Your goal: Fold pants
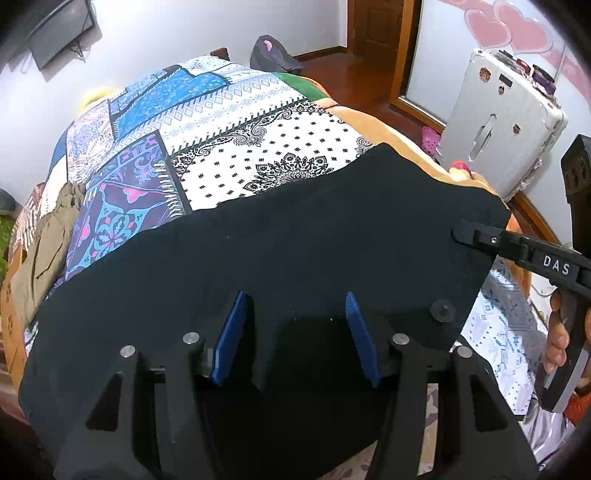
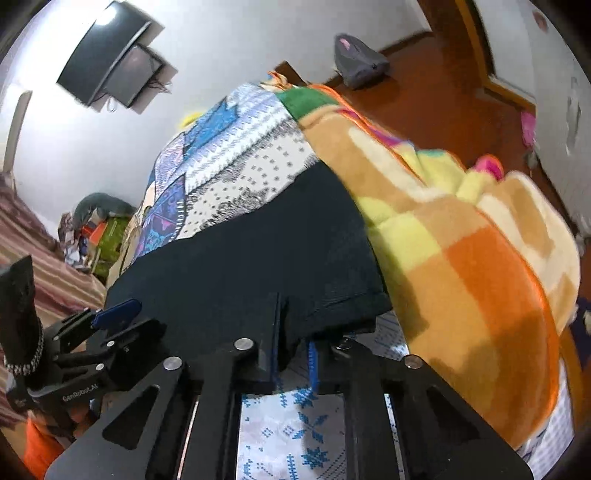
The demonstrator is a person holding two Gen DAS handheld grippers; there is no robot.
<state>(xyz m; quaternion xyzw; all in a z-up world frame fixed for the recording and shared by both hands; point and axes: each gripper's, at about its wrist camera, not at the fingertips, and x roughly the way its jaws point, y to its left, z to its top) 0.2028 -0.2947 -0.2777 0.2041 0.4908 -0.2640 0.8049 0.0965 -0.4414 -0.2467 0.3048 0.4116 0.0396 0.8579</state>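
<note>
Black pants (image 1: pixel 258 251): flat on bed (image 1: pixel 229 110) near edge
left gripper (image 1: pixel 295 317): open above pants
right gripper (image 2: pixel 293 332): clamped on pants corner
writing: "DAS", "GenRobot.AI"

- Even indoor light is filling both views, leaving the white walls (image 1: pixel 177 33) bright and casting only soft shadows.
- Glare is washing out the top edge of the wall-mounted screen (image 2: pixel 110 55) in the right wrist view.
- The black pants (image 1: pixel 258 266) are swallowing light, showing almost no fold detail.
- Motion blur is smearing the orange and yellow blanket (image 2: pixel 461 229) in the right wrist view; the left wrist view is staying sharp.
- Fisheye distortion is bending straight lines, and dark vignetting is closing in at the corners.
</note>
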